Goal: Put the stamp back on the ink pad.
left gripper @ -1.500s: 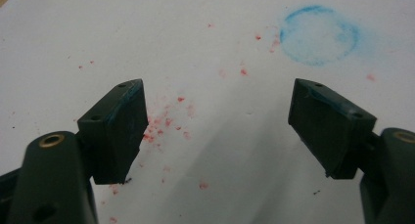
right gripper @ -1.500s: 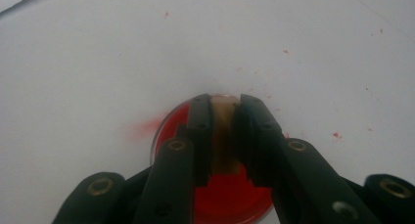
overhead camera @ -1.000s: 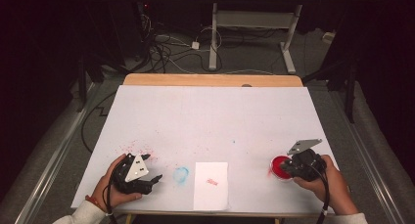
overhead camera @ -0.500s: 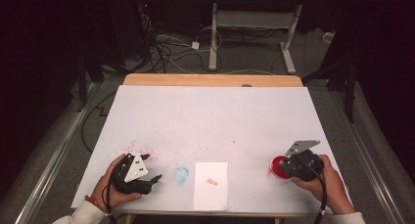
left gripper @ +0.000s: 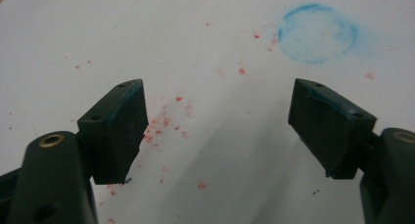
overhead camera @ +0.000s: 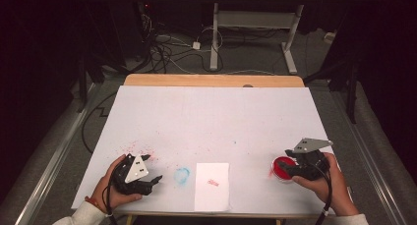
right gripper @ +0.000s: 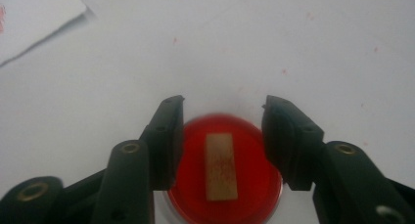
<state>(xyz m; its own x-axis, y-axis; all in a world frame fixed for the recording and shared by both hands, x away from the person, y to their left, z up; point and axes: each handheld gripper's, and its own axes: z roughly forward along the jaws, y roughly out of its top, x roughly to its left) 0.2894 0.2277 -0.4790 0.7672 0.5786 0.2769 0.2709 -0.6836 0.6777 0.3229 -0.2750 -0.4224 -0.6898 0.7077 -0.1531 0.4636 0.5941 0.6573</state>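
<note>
From above we see the left gripper (overhead camera: pixel 153 180) resting near the table's (overhead camera: pixel 216 112) front left edge beside a blue ring stain (overhead camera: pixel 182 175) and a white paper slip (overhead camera: pixel 212 185), while the right gripper (overhead camera: pixel 286 169) hangs over a red ink pad (overhead camera: pixel 282 167) at the front right. Along the left gripper (left gripper: pixel 218 131) we find its jaws spread wide with nothing between them, over red specks (left gripper: pixel 166 122) on the sheet. Along the right gripper (right gripper: pixel 222 141) we see jaws that have just been opening, about half apart, straddling the red ink pad (right gripper: pixel 226 172) and the tan stamp block (right gripper: pixel 221 166) lying in it, gripping neither.

Brightly lit white table (overhead camera: pixel 216 122) against dark, dim surroundings; soft shadows under the fingers (left gripper: pixel 117 131); slightly blurred up close.
</note>
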